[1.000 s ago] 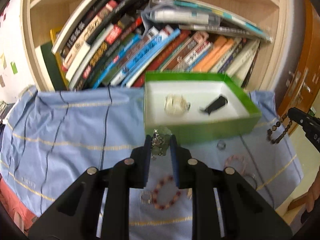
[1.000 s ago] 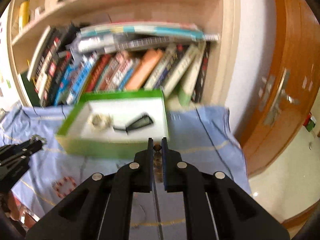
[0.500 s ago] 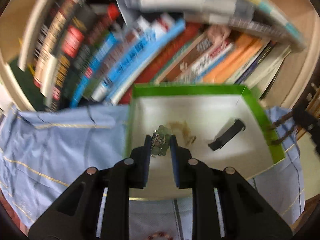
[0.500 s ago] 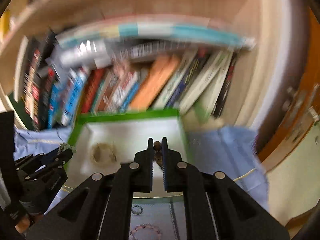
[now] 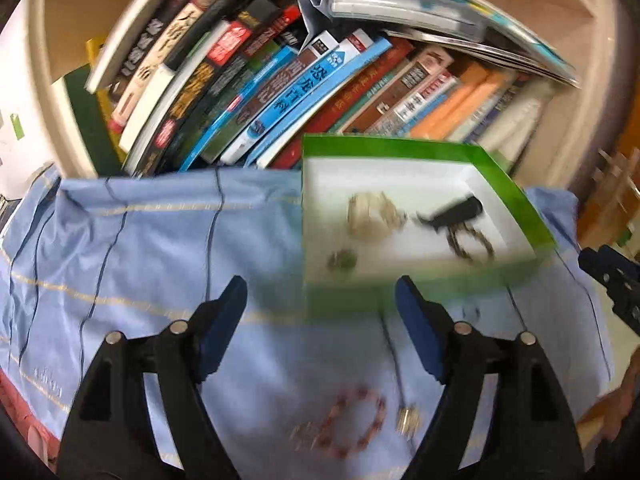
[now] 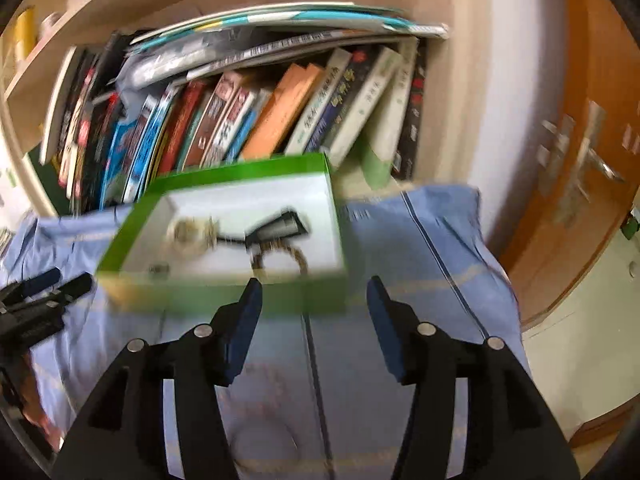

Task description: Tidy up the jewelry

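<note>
Motion blur smears both views, so the pieces inside the green box (image 5: 516, 200) are hard to make out: a pale bracelet (image 5: 370, 210), a small greenish piece (image 5: 342, 259), a black clip (image 5: 456, 212) and a dark bead bracelet (image 5: 472, 242). A second ago my left gripper (image 5: 320, 300) pinched the greenish piece and my right gripper (image 6: 314, 300) the dark beads; both now lie in the box. Both sets of jaws are opening, nothing between them. A red bead bracelet (image 5: 352, 420) and a ring (image 5: 407, 420) lie on the blue cloth (image 5: 140, 248).
</note>
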